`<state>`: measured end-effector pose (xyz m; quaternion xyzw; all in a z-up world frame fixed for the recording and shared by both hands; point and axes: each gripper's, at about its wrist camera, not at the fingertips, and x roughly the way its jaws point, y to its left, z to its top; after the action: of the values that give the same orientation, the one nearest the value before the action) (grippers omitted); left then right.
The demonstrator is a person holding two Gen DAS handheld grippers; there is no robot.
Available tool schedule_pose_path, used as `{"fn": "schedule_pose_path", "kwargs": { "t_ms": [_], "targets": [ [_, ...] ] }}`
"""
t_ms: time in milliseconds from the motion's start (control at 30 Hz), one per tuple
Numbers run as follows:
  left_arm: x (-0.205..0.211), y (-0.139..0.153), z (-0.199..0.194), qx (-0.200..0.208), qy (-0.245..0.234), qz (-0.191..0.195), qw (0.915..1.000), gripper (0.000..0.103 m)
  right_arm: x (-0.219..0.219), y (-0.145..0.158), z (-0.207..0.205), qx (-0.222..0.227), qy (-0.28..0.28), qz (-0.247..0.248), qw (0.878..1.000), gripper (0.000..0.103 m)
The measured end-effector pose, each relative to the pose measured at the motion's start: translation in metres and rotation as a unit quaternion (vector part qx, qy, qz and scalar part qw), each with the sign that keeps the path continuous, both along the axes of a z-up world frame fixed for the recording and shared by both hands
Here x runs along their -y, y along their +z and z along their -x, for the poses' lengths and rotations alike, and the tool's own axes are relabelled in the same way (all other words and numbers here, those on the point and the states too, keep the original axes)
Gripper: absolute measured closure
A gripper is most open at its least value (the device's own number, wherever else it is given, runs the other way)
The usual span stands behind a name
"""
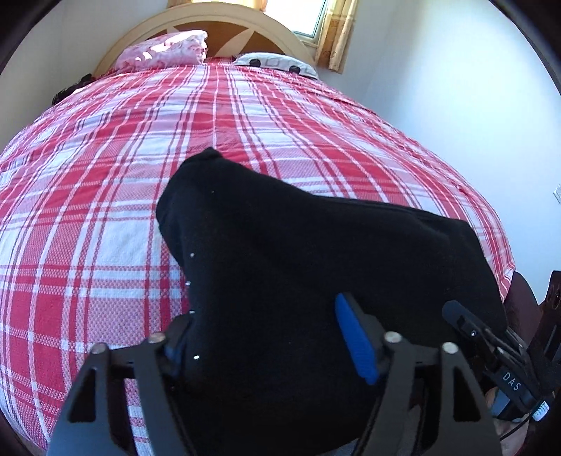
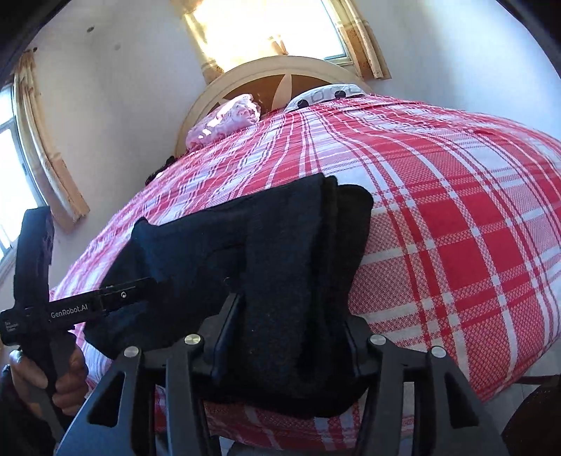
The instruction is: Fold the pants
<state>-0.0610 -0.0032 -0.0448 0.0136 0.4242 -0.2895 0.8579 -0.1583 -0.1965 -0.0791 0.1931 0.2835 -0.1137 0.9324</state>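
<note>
The black pants (image 1: pixel 280 252) lie bunched and folded on the red-and-white plaid bed (image 1: pixel 105 175), near its front edge. My left gripper (image 1: pixel 266 343) has its blue-padded fingers (image 1: pixel 354 340) spread wide around a thick bundle of the pants cloth. In the right wrist view the pants (image 2: pixel 245 245) show folded layers, and my right gripper (image 2: pixel 287 336) straddles their near edge with cloth between its jaws. The left gripper (image 2: pixel 115 298) also shows there at the pants' left end; the right gripper (image 1: pixel 491 336) shows in the left view at the pants' right end.
A pink pillow (image 1: pixel 164 49) and a white patterned pillow (image 1: pixel 277 63) lie at the curved headboard (image 1: pixel 224 17). A window with curtains (image 2: pixel 266 28) is behind it. White walls stand on both sides. The bed edge (image 2: pixel 491 379) drops off at the right.
</note>
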Motion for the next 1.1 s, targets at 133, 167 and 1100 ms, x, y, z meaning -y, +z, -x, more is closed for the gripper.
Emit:
{"fn": "schedule_pose_path", "kwargs": {
  "t_ms": [133,167,1100],
  "targets": [
    [-0.010,0.011,0.000,0.011,0.017,0.012,0.9997,0.075,-0.002,0.004,-0.002,-0.009,0.010,-0.002,1.000,0.065],
    [-0.013,0.013,0.000,0.016,0.022,0.013,0.9996,0.081,-0.002,0.006,-0.002,-0.013,0.011,-0.001,1.000,0.067],
    [-0.146,0.064,-0.114,0.153,0.257,-0.036,0.9535,0.089,-0.117,0.077,-0.246,0.047,0.218,0.096,0.970,0.069]
  ]
}}
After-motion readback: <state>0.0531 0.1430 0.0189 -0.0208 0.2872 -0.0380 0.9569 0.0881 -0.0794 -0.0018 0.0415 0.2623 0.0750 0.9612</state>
